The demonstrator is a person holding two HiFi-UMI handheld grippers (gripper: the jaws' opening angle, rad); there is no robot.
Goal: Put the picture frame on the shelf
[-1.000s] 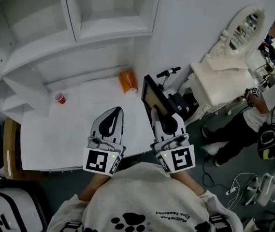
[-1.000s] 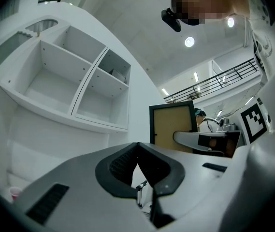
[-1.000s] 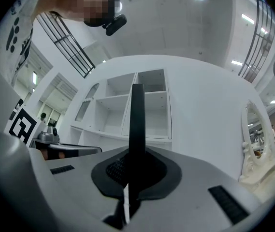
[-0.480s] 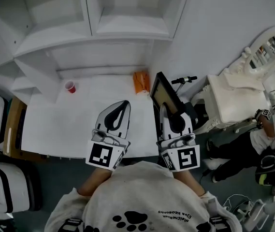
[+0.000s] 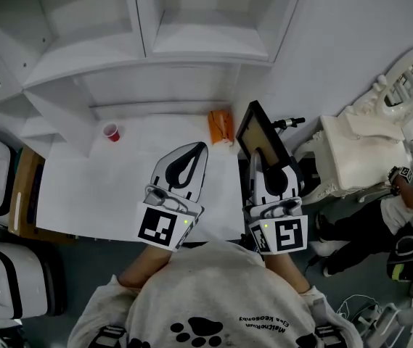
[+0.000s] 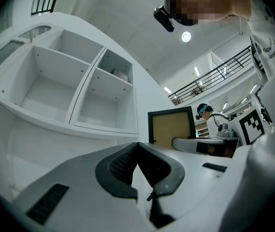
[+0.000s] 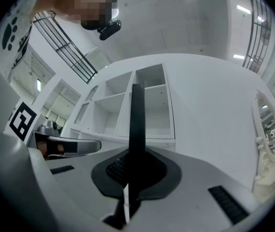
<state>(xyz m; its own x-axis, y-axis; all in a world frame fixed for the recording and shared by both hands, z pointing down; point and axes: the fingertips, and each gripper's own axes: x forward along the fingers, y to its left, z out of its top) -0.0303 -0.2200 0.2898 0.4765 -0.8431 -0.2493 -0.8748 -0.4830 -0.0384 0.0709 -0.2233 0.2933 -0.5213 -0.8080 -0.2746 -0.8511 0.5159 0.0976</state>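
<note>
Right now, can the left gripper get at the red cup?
Probably yes. The left gripper is empty, fingers together, and the red cup stands alone on the white desk with only bare surface between them. It would need to open first.

Open shelf compartments face the table; a red cup and orange packet stand along its back.

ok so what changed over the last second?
Both grippers moved forward over the table toward the shelf. The right gripper carried the picture frame up alongside the orange packet, and the left gripper advanced empty. Nothing was taken or let go. Unchanged: right gripper shut on the picture frame, left gripper shut, red cup and orange packet in place.
</note>
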